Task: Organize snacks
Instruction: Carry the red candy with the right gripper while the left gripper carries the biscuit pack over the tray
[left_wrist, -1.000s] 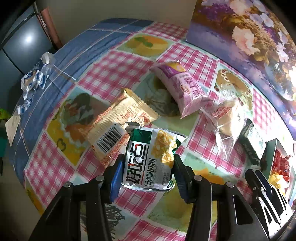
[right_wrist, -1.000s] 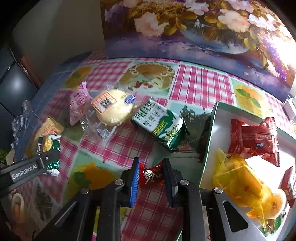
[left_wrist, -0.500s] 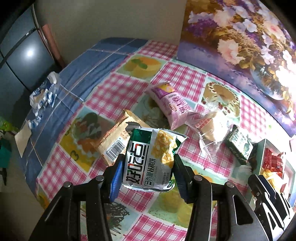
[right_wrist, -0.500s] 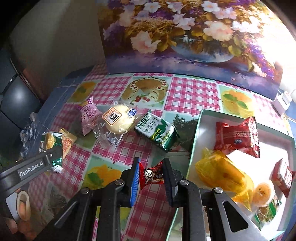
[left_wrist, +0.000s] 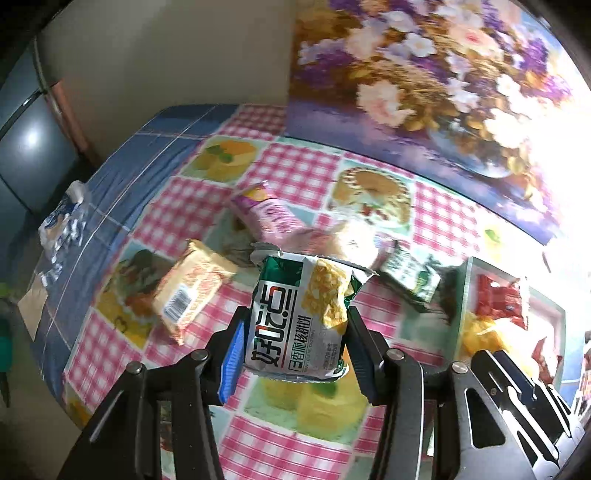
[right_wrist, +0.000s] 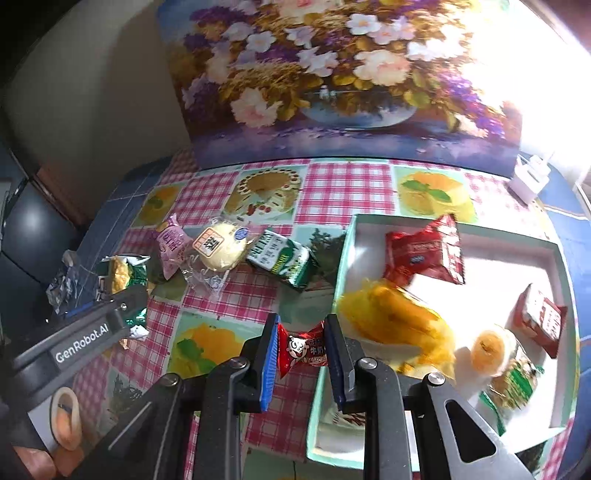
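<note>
My left gripper (left_wrist: 295, 325) is shut on a green and white snack packet (left_wrist: 299, 314) and holds it above the checked tablecloth; the packet also shows in the right wrist view (right_wrist: 123, 275). My right gripper (right_wrist: 301, 341) is shut on a small red candy packet (right_wrist: 301, 349), held just left of the pale green tray (right_wrist: 347, 236). The tray holds a red packet (right_wrist: 424, 251), a yellow bag (right_wrist: 399, 317), a round cake (right_wrist: 489, 349) and other snacks. On the cloth lie a pink packet (right_wrist: 171, 247), a round bun in clear wrap (right_wrist: 221, 245), a green biscuit pack (right_wrist: 284, 260) and a beige packet (left_wrist: 192, 284).
A large flower painting (right_wrist: 332, 74) stands along the back of the table. Crumpled wrappers (left_wrist: 61, 225) lie at the table's left edge. A white charger (right_wrist: 528, 181) sits at the back right. A dark cabinet (left_wrist: 26, 140) stands to the left.
Both grippers have risen and moved right toward the tray, each still holding its packet. The tray now shows larger in both views.
</note>
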